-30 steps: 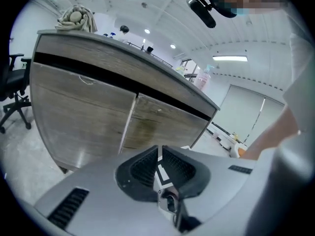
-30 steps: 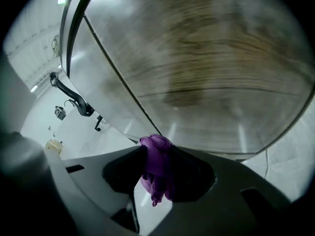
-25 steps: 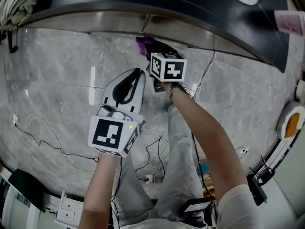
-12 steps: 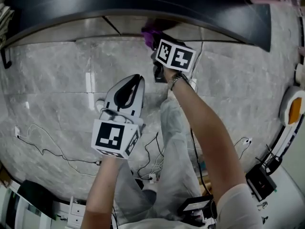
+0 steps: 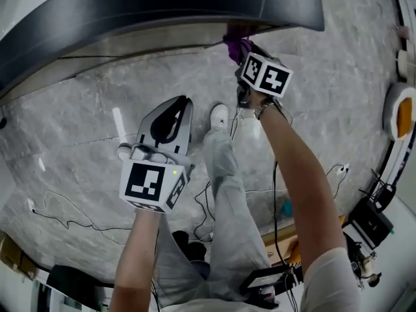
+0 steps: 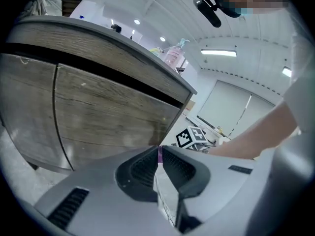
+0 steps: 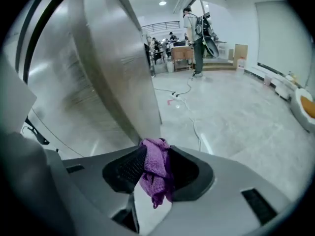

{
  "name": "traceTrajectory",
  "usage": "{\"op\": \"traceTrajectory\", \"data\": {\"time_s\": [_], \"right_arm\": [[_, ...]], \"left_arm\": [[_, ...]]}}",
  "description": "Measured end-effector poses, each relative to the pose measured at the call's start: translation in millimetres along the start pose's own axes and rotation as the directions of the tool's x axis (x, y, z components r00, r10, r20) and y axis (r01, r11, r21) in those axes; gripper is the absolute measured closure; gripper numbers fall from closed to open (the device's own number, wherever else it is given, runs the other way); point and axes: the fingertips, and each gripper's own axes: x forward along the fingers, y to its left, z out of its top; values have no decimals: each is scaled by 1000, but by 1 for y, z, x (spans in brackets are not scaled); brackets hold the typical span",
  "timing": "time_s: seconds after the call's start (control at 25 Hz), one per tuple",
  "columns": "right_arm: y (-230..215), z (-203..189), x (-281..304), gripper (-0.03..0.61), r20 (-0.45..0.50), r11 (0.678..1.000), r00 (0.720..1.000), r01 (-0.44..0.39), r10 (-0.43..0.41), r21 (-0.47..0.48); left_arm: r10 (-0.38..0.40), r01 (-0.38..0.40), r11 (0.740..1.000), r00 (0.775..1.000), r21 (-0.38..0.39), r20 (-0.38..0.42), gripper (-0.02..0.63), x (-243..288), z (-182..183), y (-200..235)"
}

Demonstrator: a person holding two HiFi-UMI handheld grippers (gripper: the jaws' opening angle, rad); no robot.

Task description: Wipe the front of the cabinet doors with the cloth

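Cloth (image 5: 237, 48) at cabinet front (image 6: 98, 112); left hand-held gripper (image 5: 184, 101) apart, to its left.

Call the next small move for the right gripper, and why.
Probably sweep left along the right cabinet door. The right gripper is shut on the purple cloth, which sits at the cabinet's end corner, so most of the door front lies to its left. The left gripper is shut, empty.

No words, labels, brands, numbers or signs can be read in any view
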Motion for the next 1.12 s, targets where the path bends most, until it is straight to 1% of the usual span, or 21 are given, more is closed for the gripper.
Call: {"op": "traceTrajectory", "data": {"time_s": [0.12, 0.2, 0.28, 0.36, 0.44, 0.48, 0.56, 0.6, 0.68, 0.76, 0.8, 0.84, 0.92, 1.04, 1.12], "right_arm": [[-26, -4, -8, 420, 1, 998, 999, 42, -42, 42], [-31, -14, -10, 420, -21, 999, 999, 43, -43, 17], [-24, -28, -10, 420, -52, 999, 998, 27, -28, -24], [0, -45, -5, 419, -85, 997, 996, -11, 5, -72], [40, -60, 2, 420, -116, 988, 991, -80, 64, -133], [66, -66, 5, 419, -131, 978, 986, -125, 103, -169], [127, -76, 6, 419, -157, 944, 968, -228, 194, -239], [160, -80, 5, 419, -169, 921, 955, -281, 243, -268], [228, -87, 3, 419, -192, 870, 920, -386, 341, -306], [291, -89, -2, 419, -200, 825, 882, -471, 428, -313], [317, -87, -4, 419, -196, 808, 866, -500, 461, -312], [340, -83, -5, 419, -188, 795, 854, -521, 485, -311], [375, -73, -5, 419, -170, 784, 842, -538, 511, -310], [405, -53, -4, 419, -128, 787, 846, -530, 518, -316], [407, -38, -4, 419, -99, 797, 856, -510, 507, -325]], "left_arm": [[-24, 24, 1000, 1000, 3, -7, 598, 11, 0, -18], [-34, 34, 999, 999, 1, -8, 598, 15, 0, -24], [-39, 39, 999, 999, -1, -9, 598, 15, -3, -22], [-29, 29, 1000, 1000, 0, -12, 598, 10, -5, -11], [-2, 2, 1000, 1000, -1, -12, 598, -1, -5, 8], [16, -16, 1000, 1000, -3, -10, 598, -8, -4, 18], [54, -54, 999, 999, -6, -3, 598, -25, -1, 39], [75, -75, 997, 997, -8, 3, 598, -33, 0, 51], [122, -121, 992, 992, -20, 19, 598, -52, 4, 77], [173, -171, 984, 984, -41, 39, 598, -71, 7, 104], [198, -195, 979, 979, -53, 50, 598, -80, 9, 116], [222, -218, 974, 973, -68, 62, 598, -90, 12, 128], [270, -262, 960, 959, -101, 81, 598, -112, 16, 153], [333, -320, 938, 939, -134, 88, 598, -146, 20, 184], [355, -343, 930, 931, -132, 85, 598, -161, 19, 195]]}}
